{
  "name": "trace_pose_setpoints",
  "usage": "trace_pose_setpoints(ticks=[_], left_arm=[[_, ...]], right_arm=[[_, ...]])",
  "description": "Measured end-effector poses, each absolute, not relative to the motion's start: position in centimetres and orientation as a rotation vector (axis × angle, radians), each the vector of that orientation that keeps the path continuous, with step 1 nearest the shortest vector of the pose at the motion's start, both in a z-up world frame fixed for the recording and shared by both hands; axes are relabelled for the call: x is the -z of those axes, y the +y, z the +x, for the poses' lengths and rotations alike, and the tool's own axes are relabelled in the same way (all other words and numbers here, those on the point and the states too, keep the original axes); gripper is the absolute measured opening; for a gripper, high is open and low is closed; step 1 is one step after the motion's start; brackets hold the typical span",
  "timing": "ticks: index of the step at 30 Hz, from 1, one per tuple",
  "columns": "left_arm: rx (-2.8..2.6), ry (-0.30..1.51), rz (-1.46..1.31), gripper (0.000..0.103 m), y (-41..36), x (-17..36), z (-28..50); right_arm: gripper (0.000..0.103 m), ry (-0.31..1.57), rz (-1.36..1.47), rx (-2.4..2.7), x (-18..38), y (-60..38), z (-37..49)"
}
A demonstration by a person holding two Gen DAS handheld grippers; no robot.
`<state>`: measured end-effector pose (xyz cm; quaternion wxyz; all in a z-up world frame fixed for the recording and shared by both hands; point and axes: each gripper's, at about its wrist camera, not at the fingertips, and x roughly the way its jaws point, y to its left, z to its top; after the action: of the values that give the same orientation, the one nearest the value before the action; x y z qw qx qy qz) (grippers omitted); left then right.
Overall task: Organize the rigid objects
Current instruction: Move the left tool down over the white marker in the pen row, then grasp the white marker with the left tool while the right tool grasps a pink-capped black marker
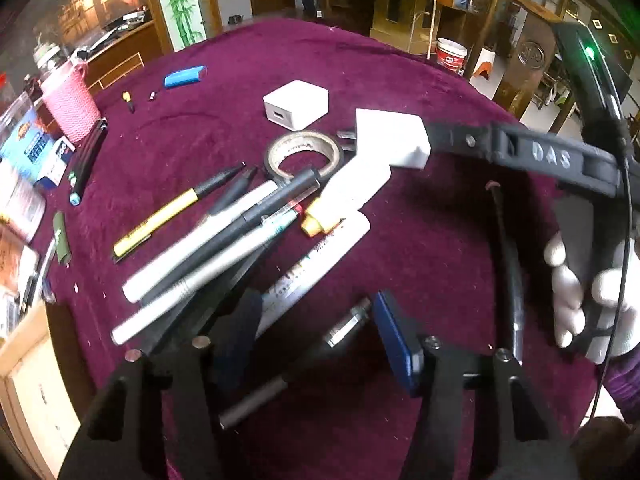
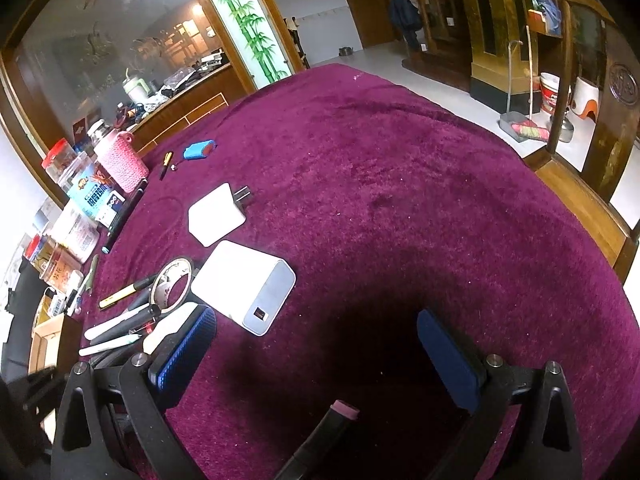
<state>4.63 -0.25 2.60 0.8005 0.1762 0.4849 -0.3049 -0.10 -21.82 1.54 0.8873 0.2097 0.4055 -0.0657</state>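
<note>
The left gripper (image 1: pixel 316 312) stands half spread astride a dark, metal-banded pen (image 1: pixel 344 330). The pen's long axis runs diagonally between the pads, and neither visibly presses it. Just ahead and to the left, the pen pile (image 1: pixel 192 246) fans the same way. The right gripper (image 2: pixel 316 320), wide apart and empty, is farther off by the white charger (image 2: pixel 244 284). At far left is a cardboard box (image 1: pixel 20 364), its contents unclear.

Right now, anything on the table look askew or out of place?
Yes. The pens lie in a loose, crossed heap rather than lined up, one tip poking through the tape roll. The large white charger sits tilted against that roll, and a black pen lies stray near the blue case.
</note>
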Motion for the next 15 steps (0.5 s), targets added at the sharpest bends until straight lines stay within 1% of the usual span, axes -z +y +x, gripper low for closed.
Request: trace_pose_setpoints(ticks=[2, 5, 6, 8, 9, 15], left_arm=[[0.686, 1.065, 0.356, 0.047, 0.0, -2.8, 5.8], [0.694, 1.119, 0.41, 0.046, -0.4, -1.7, 6.7], [0.69, 1.133, 0.437, 0.046, -0.3, -1.2, 6.2], [0.705, 1.096, 0.465, 0.046, -0.5, -0.9, 5.6], [0.699, 1.1, 0.454, 0.045, -0.5, -0.7, 5.5], [0.794, 1.155, 0.391, 0.044, -0.5, -0.5, 3.3]], right_arm=[[0.102, 0.849, 0.435, 0.135, -1.5, -21.8, 0.0], [0.102, 0.856, 0.433, 0.133, -1.4, -21.7, 0.1], [0.102, 0.856, 0.434, 0.133, -1.4, -21.7, 0.1], [0.102, 0.857, 0.432, 0.135, -1.4, -21.7, 0.1], [0.102, 0.858, 0.43, 0.135, -1.4, -21.7, 0.1], [0.102, 0.86, 0.428, 0.136, -1.3, -21.7, 0.2]])
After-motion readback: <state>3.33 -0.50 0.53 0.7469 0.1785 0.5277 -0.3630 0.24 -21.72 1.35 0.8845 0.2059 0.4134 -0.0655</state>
